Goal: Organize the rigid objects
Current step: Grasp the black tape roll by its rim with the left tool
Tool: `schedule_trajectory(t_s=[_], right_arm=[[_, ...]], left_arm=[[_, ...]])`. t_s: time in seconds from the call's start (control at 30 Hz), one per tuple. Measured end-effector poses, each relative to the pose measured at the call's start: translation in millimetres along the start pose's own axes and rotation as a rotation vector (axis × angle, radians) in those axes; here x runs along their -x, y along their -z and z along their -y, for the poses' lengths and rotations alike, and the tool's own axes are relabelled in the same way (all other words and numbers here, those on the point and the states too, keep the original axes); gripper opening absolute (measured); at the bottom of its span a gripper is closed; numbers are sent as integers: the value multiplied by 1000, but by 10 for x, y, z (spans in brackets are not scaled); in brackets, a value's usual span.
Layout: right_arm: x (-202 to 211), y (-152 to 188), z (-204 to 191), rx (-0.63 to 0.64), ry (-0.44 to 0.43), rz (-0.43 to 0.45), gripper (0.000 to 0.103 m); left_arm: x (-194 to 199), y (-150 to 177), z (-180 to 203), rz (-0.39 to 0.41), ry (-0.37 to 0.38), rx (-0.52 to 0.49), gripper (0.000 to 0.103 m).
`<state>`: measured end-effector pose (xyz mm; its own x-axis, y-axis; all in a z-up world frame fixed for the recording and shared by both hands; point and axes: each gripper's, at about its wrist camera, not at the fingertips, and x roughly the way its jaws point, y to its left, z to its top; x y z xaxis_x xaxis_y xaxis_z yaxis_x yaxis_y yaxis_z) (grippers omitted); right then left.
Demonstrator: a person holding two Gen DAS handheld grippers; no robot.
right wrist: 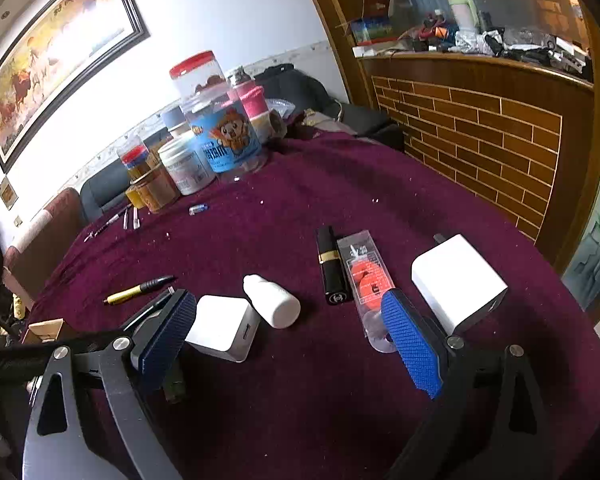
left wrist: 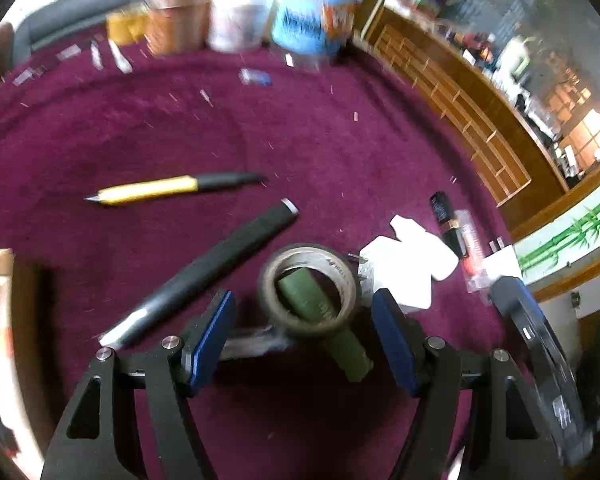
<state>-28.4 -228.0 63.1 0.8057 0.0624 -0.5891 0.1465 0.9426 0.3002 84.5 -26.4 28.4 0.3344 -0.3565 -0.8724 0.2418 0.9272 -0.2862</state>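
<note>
In the left wrist view a roll of tape (left wrist: 342, 276) lies on the maroon cloth (left wrist: 320, 140) with a green cylinder (left wrist: 320, 308) poking through its hole. My left gripper (left wrist: 302, 298) hangs open over the roll, one blue pad on each side, neither touching it. A long black tool with a silver tip (left wrist: 204, 276) and a yellow-and-black pen (left wrist: 172, 188) lie to the left. My right gripper (right wrist: 288, 300) is open and holds nothing. Between and beyond its fingers lie a white dropper bottle (right wrist: 274, 300) and a small white charger cube (right wrist: 224, 328). A bigger white charger (right wrist: 460, 280) sits right of its right finger.
A black lipstick (right wrist: 332, 268) and a clear packet of orange pieces (right wrist: 366, 276) lie side by side. Several jars (right wrist: 220, 136) crowd the table's far edge. A cardboard box (right wrist: 44, 330) sits at the left. A wooden counter (right wrist: 480, 128) rises on the right.
</note>
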Motion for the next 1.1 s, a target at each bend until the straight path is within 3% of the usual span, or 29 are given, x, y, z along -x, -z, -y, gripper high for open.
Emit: schedule_trajectory(t_s=[0.03,0.07,0.27,0.53,0.67,0.83,0.9,0.97,1.03,1.1], right_arm=[[-3,4,1,1,-1,-4,94],[-2,6,-3,3,-2,-5,94],[2,13,-35,21,4,-2,94],[-21,13,-34,25,12,-12,94],[-31,25,-63,41,19,-18,94],[-27,52,-142,83,36,-11,94],[-31,56,-159,93,48,-10,94],[-36,61,-167,96,54,-13,94],[-45,65,-166,96,57,-16,94],[-46,69,-175,101,60,-17,94]], left_arm=[[-110,-19,17,-26,-8,9,60],[-92,-13,47,5,-25,-3,52],[11,180,5,29,18,-12,52],[794,606,-116,109,111,-24,53],[953,947,-159,121,48,-75,53],[763,1229,-369,97,-41,-55,53],[658,1289,-430,89,-49,-37,53],[656,1369,-439,152,-50,-43,53],[624,1409,-412,184,-71,-66,54],[630,1402,-436,188,-46,-54,56]])
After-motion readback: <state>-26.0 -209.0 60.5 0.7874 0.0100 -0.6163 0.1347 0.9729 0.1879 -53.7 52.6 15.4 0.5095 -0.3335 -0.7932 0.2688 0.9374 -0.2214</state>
